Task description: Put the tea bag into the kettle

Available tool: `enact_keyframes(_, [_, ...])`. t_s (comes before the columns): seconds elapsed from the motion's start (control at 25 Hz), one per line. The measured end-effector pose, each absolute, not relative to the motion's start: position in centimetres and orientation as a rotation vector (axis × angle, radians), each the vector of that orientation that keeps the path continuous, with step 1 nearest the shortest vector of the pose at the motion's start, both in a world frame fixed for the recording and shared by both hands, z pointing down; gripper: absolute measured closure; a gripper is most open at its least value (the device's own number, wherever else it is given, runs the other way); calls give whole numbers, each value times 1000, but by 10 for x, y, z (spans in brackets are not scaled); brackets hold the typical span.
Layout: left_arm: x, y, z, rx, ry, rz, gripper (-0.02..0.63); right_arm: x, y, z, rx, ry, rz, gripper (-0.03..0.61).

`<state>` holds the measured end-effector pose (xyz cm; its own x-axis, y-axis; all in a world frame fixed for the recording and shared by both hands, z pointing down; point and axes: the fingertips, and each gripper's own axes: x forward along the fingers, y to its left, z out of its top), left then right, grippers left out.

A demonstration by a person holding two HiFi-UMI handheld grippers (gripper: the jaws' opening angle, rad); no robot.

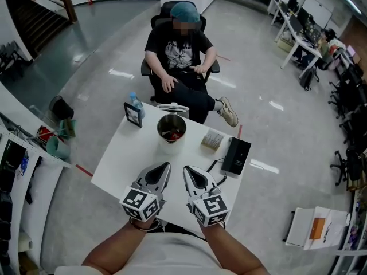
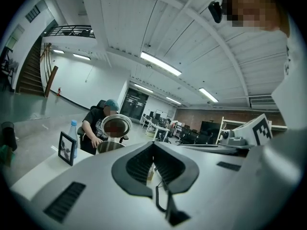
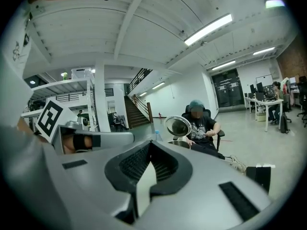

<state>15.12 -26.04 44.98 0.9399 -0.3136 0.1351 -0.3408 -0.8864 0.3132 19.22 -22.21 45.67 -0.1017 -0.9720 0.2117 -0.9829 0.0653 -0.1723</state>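
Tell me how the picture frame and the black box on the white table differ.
The picture frame stands upright at the table's far left corner; the black box lies flat near its right edge. The picture frame shows a lighter picture inside its dark border; the black box is plain dark all over. Both are dark-edged rectangles on the white table.

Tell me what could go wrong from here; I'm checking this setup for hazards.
1. The black cable lies close beside the shut right gripper; a sweep could snag it and drag the black box.
2. The kettle stands open near the table's far edge, facing the seated person; a knock might tip it toward them.
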Motion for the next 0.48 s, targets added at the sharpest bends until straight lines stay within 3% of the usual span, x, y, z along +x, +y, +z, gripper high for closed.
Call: enact_keyframes(0.48, [83, -225, 427, 2806, -383, 114, 605, 122, -195, 425, 2155, -2248, 340, 566])
